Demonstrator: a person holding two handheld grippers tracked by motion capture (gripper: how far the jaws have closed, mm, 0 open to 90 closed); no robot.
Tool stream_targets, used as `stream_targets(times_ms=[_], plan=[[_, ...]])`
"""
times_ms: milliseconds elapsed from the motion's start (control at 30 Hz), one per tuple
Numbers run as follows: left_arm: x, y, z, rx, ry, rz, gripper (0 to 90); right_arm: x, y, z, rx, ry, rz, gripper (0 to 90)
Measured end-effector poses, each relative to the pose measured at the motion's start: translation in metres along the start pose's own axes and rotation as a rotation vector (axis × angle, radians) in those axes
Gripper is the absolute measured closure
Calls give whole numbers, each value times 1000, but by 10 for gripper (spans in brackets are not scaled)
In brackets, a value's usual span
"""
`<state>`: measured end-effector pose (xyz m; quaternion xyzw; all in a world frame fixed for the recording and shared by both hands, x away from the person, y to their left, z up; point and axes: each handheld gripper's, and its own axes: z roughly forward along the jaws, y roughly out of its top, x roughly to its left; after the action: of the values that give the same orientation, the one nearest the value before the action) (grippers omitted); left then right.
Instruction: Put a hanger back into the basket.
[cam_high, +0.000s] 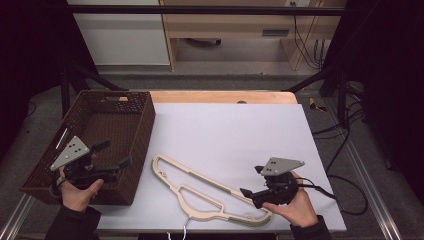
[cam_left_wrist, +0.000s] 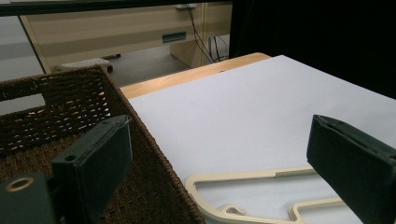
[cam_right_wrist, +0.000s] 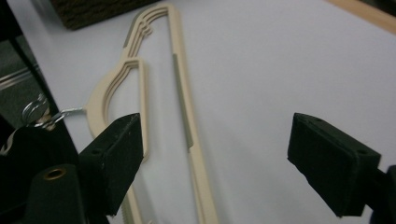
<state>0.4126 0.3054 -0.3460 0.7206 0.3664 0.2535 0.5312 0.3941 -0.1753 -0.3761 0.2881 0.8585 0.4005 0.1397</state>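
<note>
Nearest the high camera, at about seven o'clock on the table, the person's left hand (cam_high: 77, 192) is holding the left gripper (cam_high: 114, 159) above the near corner of the woven basket (cam_high: 145, 112). Its jaws are standing wide apart with nothing between them, aimed toward two o'clock, where in the left gripper view the basket rim (cam_left_wrist: 154, 154) and one end of the hanger (cam_left_wrist: 243, 176) are lying just ahead. That pose is looking like waiting: parked over the basket, likely the place the hanger is meant to go, and out of the other arm's way.

Moving rightward, the cream plastic hanger (cam_high: 200, 187) is lying flat on the white table sheet (cam_high: 235, 130), running from ten o'clock beside the basket down toward five o'clock, its metal hook (cam_right_wrist: 37, 112) poking over the near edge. Flat and unheld, it is offering only thin bars to pinch.

At five o'clock the right hand (cam_high: 295, 205) is bringing the right gripper (cam_high: 252, 181) in at the hanger's near end, jaws released and spread, one jaw hovering over the bar, probably lining up to straddle it.
</note>
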Motion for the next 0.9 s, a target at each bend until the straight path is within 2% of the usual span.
stream_targets(times_ms=[33,100,167,200,233,267,367,400,467,667,767,900], plan=[[0,0,0,3,1,4,64,0,0,0,0,0,0,204],[-1,0,1,2,0,5,64,8,-2,9,52,43,-19,247],[-2,0,1,4,0,7,64,10,-3,12,67,49,-19,260],[-2,1,1,4,-1,7,64,13,-6,16,103,64,-31,283],[-2,1,1,3,-2,7,64,13,-6,16,103,64,-31,283],[-2,1,1,4,-2,7,64,14,-7,18,126,72,-44,297],[-3,1,1,5,-3,7,64,18,-10,25,162,131,-57,339],[-3,1,2,6,-4,9,64,21,-12,29,197,147,-61,367],[-4,1,2,7,-5,11,64,23,-13,31,213,156,-61,377],[-4,1,3,12,-8,14,64,29,-19,46,290,235,-72,466],[-4,1,3,13,-8,14,64,31,-22,54,335,262,-85,498],[-4,1,3,14,-9,13,64,34,-26,63,376,271,-89,543]])
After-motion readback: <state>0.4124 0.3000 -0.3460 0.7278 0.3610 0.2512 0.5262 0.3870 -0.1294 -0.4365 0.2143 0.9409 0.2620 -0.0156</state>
